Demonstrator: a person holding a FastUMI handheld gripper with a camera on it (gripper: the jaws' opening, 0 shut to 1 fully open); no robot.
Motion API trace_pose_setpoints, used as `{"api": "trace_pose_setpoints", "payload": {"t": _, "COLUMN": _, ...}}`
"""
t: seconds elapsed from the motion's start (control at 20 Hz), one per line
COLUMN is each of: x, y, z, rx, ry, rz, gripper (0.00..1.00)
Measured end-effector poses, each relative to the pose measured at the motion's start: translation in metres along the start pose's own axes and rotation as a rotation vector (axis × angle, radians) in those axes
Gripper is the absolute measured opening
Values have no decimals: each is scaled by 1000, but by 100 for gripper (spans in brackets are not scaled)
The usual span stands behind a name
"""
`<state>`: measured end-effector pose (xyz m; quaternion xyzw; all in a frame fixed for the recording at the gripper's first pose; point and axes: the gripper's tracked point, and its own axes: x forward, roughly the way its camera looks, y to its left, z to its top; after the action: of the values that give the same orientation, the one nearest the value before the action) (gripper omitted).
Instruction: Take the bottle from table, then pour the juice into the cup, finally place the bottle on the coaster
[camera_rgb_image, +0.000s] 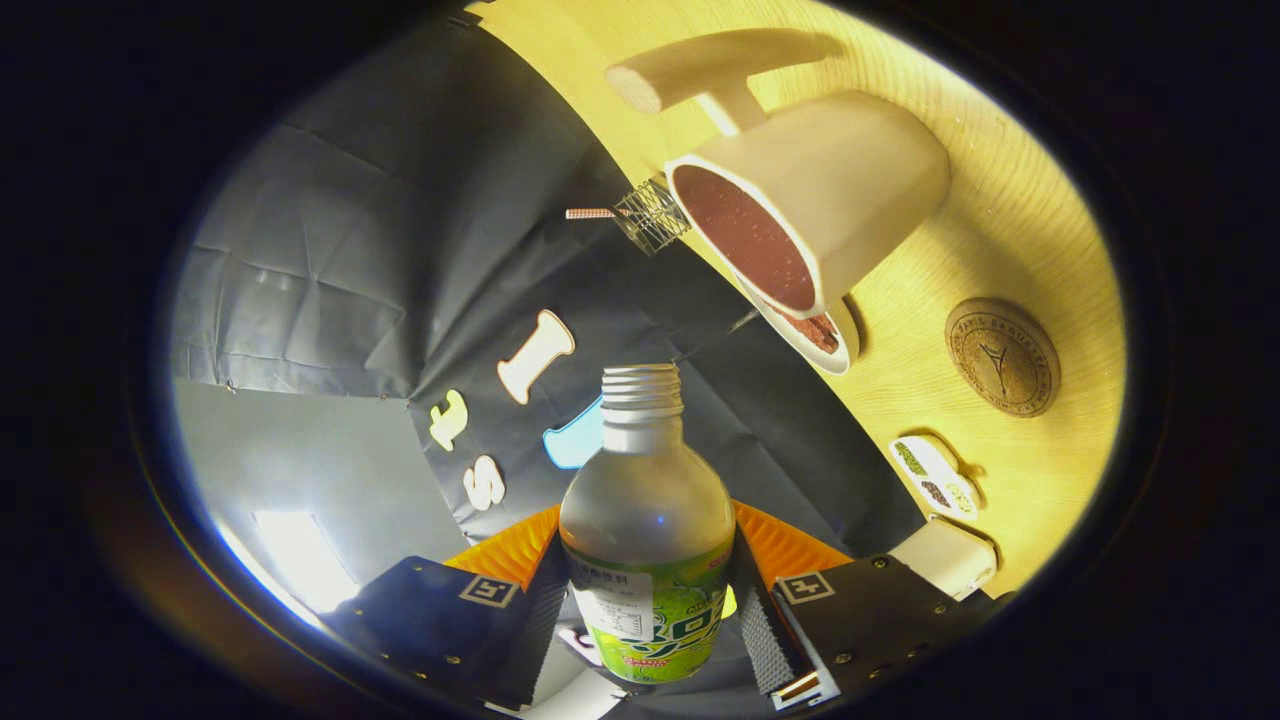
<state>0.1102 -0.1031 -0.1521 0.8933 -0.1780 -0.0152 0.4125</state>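
Bottle (645, 530), uncapped, clamped between both fingers of gripper (648, 625), tilted for the pour step. Cup (820, 195) at 1 o'clock beyond the neck; coaster (1002, 356) at 2 o'clock, bare. Next: mouth brought over cup rim, tipped further

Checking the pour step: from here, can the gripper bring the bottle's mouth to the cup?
Probably yes. The gripper is shut on the bottle, cap off, and nothing lies between its mouth and the cup, whose opening faces the bottle.
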Motion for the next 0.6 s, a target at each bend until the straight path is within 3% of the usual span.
{"api": "trace_pose_setpoints", "payload": {"t": 0.6, "x": 0, "y": -10, "z": 16, "rx": -20, "ry": -22, "rz": -13, "gripper": 78}}
